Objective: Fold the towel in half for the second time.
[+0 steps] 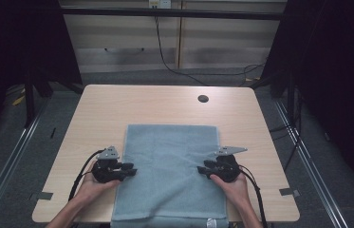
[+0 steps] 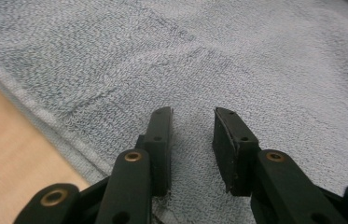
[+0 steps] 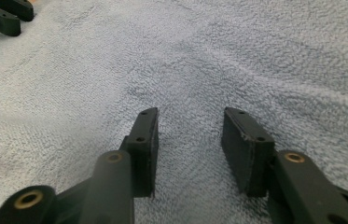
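Just towel on table — cable hole beyond.

Probably a lab recording booth: a bare wooden table stands between dark curtains, with floor rails, trailing cables and taped markers.

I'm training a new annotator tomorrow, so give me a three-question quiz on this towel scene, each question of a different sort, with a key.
1. True or false: the grey-blue terry towel lies spread flat on the light wooden table.
2. Which gripper is at the towel's left edge? A) left gripper B) right gripper
3. Fill in: the jaws of both grippers stand ____, with no fold of cloth pinched between them.

Key: 1 true; 2 A; 3 open.
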A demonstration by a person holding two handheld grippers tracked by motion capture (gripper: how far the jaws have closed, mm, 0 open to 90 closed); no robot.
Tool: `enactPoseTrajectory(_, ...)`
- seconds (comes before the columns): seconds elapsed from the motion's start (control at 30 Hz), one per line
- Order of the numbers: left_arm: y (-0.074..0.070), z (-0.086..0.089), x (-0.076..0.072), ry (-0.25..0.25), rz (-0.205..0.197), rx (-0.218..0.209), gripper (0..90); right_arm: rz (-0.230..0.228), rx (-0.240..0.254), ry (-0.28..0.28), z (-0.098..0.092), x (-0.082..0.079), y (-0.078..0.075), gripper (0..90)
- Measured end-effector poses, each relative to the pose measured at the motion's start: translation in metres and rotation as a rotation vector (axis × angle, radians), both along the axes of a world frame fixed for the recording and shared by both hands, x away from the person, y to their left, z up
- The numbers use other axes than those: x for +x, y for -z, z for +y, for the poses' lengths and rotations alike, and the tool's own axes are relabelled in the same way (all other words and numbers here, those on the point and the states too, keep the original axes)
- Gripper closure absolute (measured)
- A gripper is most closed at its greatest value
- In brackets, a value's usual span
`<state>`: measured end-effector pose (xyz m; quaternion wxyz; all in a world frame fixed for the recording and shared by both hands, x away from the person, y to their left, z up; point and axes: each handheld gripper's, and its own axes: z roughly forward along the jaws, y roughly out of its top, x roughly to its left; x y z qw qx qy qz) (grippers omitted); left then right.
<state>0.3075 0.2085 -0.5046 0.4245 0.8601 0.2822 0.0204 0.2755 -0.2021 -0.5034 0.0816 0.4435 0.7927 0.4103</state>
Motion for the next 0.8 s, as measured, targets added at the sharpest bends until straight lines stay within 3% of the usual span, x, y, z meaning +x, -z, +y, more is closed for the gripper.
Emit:
enactPoseTrajectory(0.2, -0.002, 0.009, -0.033, 0.012, 0.033, -0.008, 69.3, -0.004, -0.021, -0.066, 0.004, -0.026, -0.001, 55.0)
enactPoseTrajectory(0.3, -0.003, 0.01, -0.054, 0.04, 0.021, 0.005, 69.3, -0.008, -0.023, -0.087, 0.005, -0.044, -0.001, 54.9)
enactPoseTrajectory(0.4, -0.003, 0.015, -0.069, 0.054, 0.05, -0.017, 69.3, -0.004, -0.021, -0.106, 0.005, -0.06, -0.002, 54.9)
enactPoseTrajectory(0.57, -0.004, 0.017, -0.08, 0.072, 0.055, -0.015, 69.3, -0.015, -0.049, -0.131, 0.009, -0.082, -0.004, 54.9)
enactPoseTrajectory(0.7, -0.004, 0.021, -0.086, 0.085, 0.086, -0.029, 67.8, 0.011, -0.042, -0.153, 0.011, -0.091, -0.006, 54.5)
enactPoseTrajectory(0.8, -0.01, 0.023, -0.081, 0.082, 0.06, -0.042, 63.6, 0.018, -0.031, -0.159, 0.009, -0.087, -0.01, 52.4)
